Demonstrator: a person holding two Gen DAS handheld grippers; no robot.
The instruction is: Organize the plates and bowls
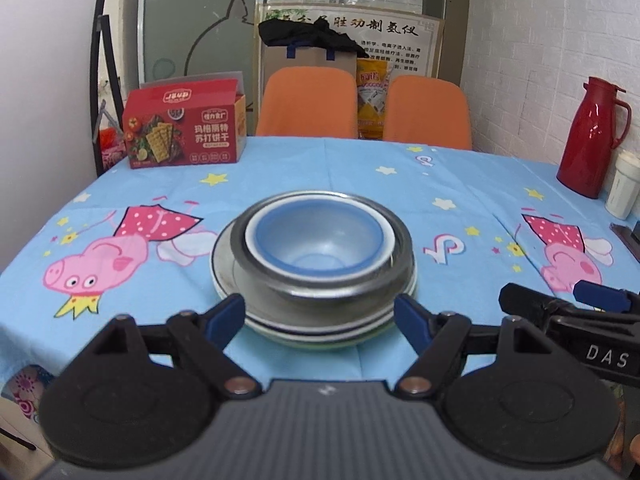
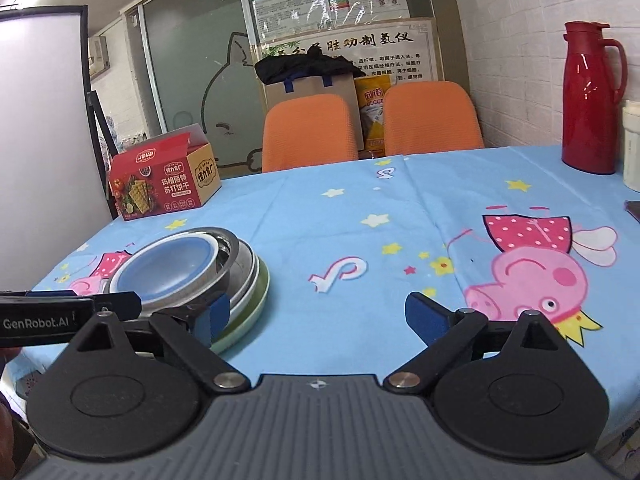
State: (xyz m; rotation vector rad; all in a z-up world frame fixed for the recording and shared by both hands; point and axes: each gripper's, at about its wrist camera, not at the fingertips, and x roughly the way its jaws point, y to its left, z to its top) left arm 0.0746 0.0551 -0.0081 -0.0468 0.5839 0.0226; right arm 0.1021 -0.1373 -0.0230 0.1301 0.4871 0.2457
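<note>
A blue bowl (image 1: pixel 316 240) sits nested in a white bowl, inside a steel bowl (image 1: pixel 320 284), on a stack of plates (image 1: pixel 320 330) with a green plate at the bottom. The stack stands mid-table, right in front of my left gripper (image 1: pixel 320 318), which is open with its blue pads either side of the stack's near edge, holding nothing. In the right wrist view the stack (image 2: pixel 192 276) lies at lower left, with the green plate (image 2: pixel 248 320) at its base. My right gripper (image 2: pixel 316 318) is open and empty over bare cloth to the stack's right.
The table has a blue cartoon tablecloth (image 1: pixel 360 168). A red cracker box (image 1: pixel 184 128) stands at the far left, a red thermos jug (image 1: pixel 592 136) and a white cup (image 1: pixel 622 188) at the far right. Two orange chairs (image 1: pixel 308 102) stand behind the table.
</note>
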